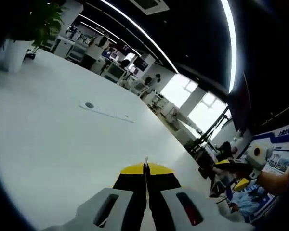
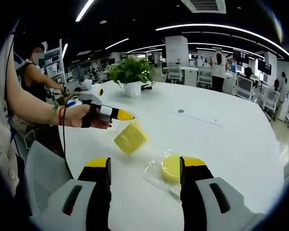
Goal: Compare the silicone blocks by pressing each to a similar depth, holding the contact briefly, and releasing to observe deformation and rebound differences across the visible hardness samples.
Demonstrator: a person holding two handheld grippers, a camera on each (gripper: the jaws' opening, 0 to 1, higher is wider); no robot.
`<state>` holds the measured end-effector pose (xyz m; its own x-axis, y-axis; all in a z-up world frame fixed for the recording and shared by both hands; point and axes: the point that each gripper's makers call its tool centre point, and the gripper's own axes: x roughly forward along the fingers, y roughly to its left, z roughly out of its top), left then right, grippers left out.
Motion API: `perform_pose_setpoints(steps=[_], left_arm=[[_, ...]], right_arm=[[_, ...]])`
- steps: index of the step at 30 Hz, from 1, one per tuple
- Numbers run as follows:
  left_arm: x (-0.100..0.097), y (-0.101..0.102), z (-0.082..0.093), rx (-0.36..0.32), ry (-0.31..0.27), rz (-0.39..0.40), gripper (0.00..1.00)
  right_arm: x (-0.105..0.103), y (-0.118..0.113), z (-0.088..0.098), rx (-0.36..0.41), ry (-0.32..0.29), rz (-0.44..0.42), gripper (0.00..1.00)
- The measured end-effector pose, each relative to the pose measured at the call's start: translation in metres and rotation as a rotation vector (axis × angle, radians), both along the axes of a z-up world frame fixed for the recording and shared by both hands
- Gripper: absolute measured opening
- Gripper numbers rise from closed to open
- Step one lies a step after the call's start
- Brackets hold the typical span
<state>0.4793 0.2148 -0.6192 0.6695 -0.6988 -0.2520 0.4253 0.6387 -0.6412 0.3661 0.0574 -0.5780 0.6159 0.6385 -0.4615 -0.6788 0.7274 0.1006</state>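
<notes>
Left tongs (image 1: 146, 169): from my left gripper view I see the yellow-tipped jaws pressed together with nothing between them, held over bare white table (image 1: 53, 144). In my right gripper view they come in from the left (image 2: 126, 115), held in a person's hand (image 2: 84, 117), their yellow tip just above the block.
Right tongs (image 2: 145, 166): jaws spread wide apart, hovering above the table, gripping nothing.
Yellow block (image 2: 130, 137): a square silicone block, tilted, near the table's middle, just beside the left tongs' tip; I cannot tell whether they touch.
Round yellow sample (image 2: 171, 167): lies on a clear plastic bag (image 2: 156, 175), between my right jaws and close to the right one.
Table fittings: a long flat cable plate (image 1: 106, 111) with a round hole sits further along the table.
Potted plant (image 2: 132, 74): stands at the table's far end in a white pot.
Surroundings: open office with desks, monitors and ceiling light strips.
</notes>
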Motion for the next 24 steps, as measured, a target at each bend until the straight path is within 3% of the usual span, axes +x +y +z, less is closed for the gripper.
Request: perform_pose_setpoints(steps=[8,14,24], left_arm=[[0.011,0.013,-0.015,0.025,0.024,0.038,0.00],[0.020,0.021,-0.030,-0.002,0.067,0.097,0.00],[0.028,0.033,-0.057,0.032,0.122,0.166,0.00]], right_arm=[[-0.014,-0.008,-0.010,0.018,0.037,-0.055,0.52],[-0.019,-0.012,-0.015,0.034,0.074,-0.080,0.49],[-0.021,-0.023,-0.017,0.031,0.080,-0.120,0.49]])
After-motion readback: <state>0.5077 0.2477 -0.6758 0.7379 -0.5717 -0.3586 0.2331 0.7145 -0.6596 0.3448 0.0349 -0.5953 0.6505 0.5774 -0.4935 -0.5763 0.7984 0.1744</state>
